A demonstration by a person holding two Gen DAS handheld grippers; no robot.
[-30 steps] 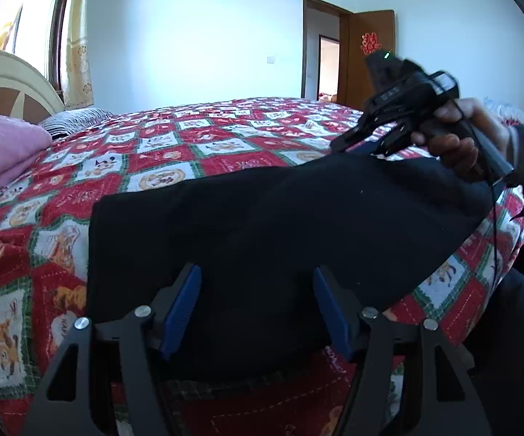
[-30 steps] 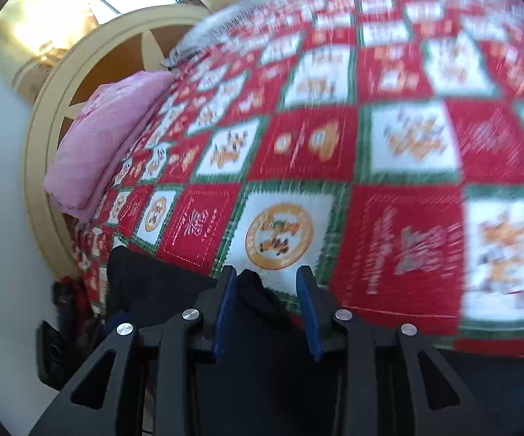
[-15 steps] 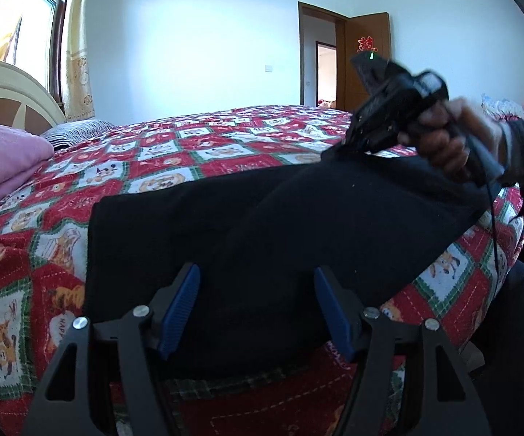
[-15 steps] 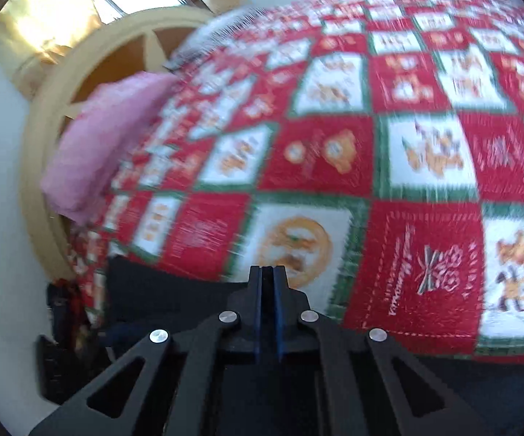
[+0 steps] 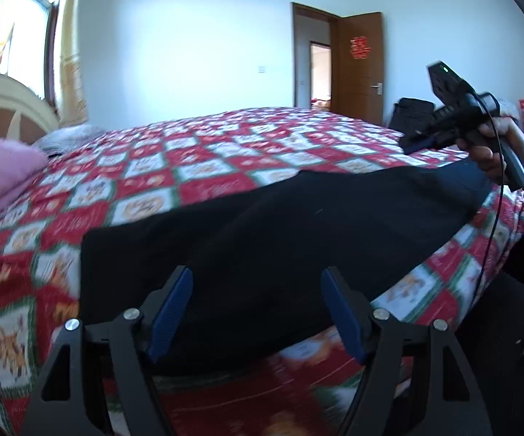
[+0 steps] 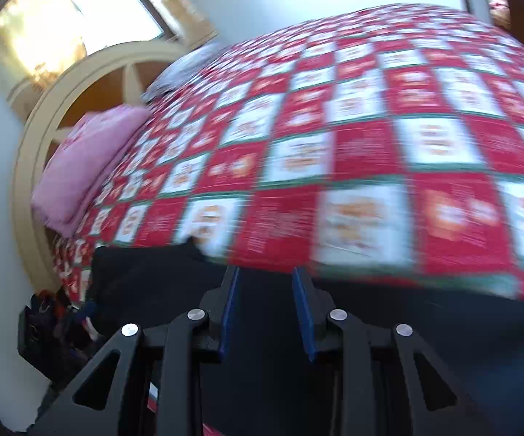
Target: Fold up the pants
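Black pants [image 5: 280,225] flat across quilt [image 5: 196,152]; left tool [image 5: 256,309], right tool [image 6: 265,309] released, jaws just opening.

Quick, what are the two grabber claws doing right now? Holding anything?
Left gripper: open, holding nothing; its jaws just widened over the black pants.
Right gripper: open, holding nothing; its jaws just parted above the pants.

The pants [image 5: 280,239] lie across the bed's [image 5: 225,152] near edge, with a pillow [image 5: 0,170] at its left end.

Black pants [image 5: 298,225]; red-white-green checked bedspread [image 5: 204,167]; pink pillow [image 6: 84,167].
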